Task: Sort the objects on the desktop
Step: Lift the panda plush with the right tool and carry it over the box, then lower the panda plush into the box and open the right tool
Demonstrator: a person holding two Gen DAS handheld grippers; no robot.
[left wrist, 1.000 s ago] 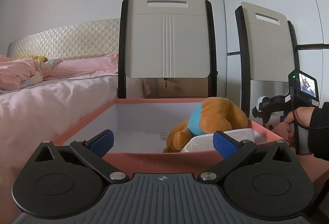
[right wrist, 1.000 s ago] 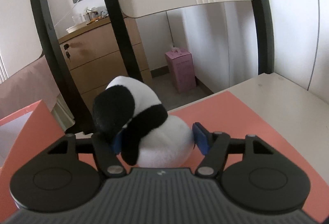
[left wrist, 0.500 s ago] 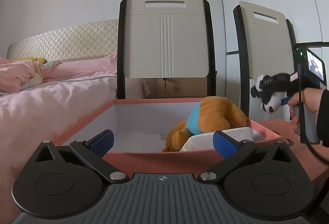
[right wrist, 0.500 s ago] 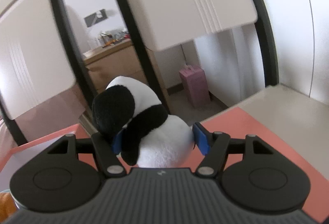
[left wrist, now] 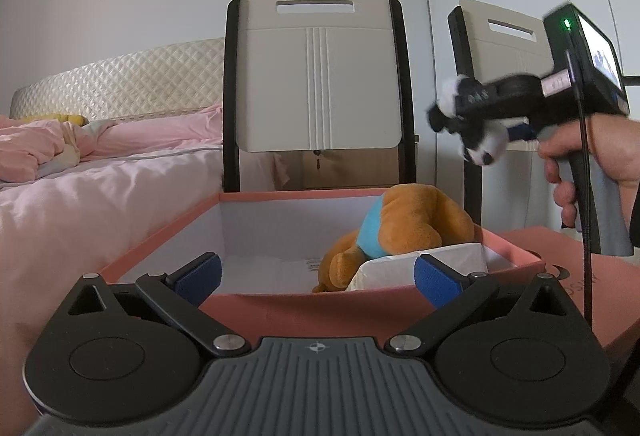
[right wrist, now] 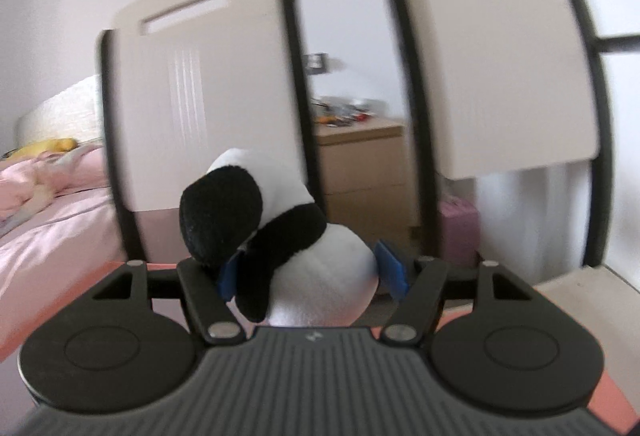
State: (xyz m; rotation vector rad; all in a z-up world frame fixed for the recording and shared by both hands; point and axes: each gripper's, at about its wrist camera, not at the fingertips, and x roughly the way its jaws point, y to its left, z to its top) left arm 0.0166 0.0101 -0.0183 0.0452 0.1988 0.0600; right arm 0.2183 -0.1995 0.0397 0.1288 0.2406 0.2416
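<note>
Behind everything, a pink-covered bed (left wrist: 100,195) with a quilted headboard fills the far left, and two cream chair backs with black frames stand at the table's far edge: one (left wrist: 316,75) directly beyond the box, the other (left wrist: 508,75) further right. Nearer, an open salmon-pink box (left wrist: 304,306) with white inner walls sits in front of the left gripper (left wrist: 318,278), whose blue-padded fingers are spread wide and hold nothing, level with the box's near wall. Inside the box, toward its right side, an orange plush toy (left wrist: 412,228) with a blue patch lies against a white packet (left wrist: 400,268). To the right of the box lies a flat salmon-pink lid (left wrist: 560,256). Above the box's far right corner, the right gripper (right wrist: 314,270) hangs in the air, its fingers pinching the small panda plush (left wrist: 476,139) (right wrist: 280,236). In the right wrist view, which is blurred, a wooden cabinet (right wrist: 360,171) shows between the chair backs.
</note>
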